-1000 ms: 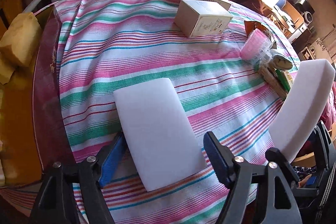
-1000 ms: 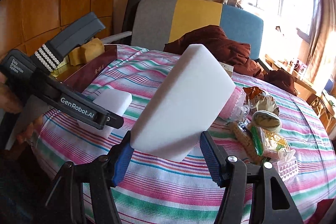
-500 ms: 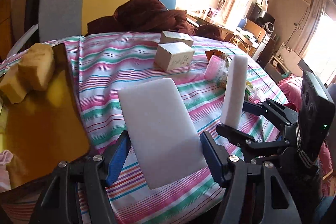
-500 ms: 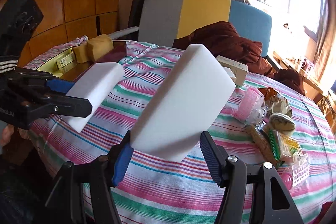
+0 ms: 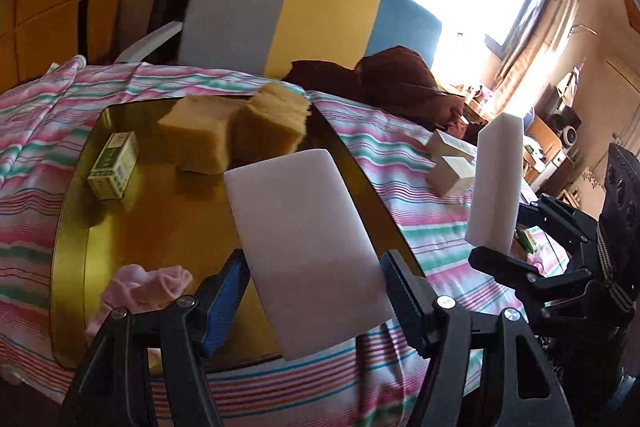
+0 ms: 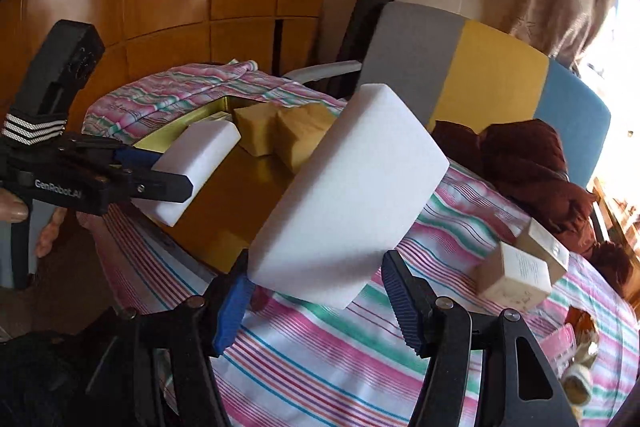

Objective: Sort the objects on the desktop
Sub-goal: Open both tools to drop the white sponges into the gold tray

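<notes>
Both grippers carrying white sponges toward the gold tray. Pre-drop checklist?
1. Left gripper shut on left white sponge: ok.
2. Right gripper shut on right white sponge: ok.
3. Left sponge over the gold tray: ok.
4. Right sponge over the tray: not ok, mostly over the striped cloth.
5. Bare tray floor to land on: ok.
6. Sponges apart from each other: ok.

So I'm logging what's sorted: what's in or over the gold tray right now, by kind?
White foam blocks, held in grippers: 2
Tan sponge blocks: 2
Small green box: 1
Pink cloth: 1
Total: 6
</notes>
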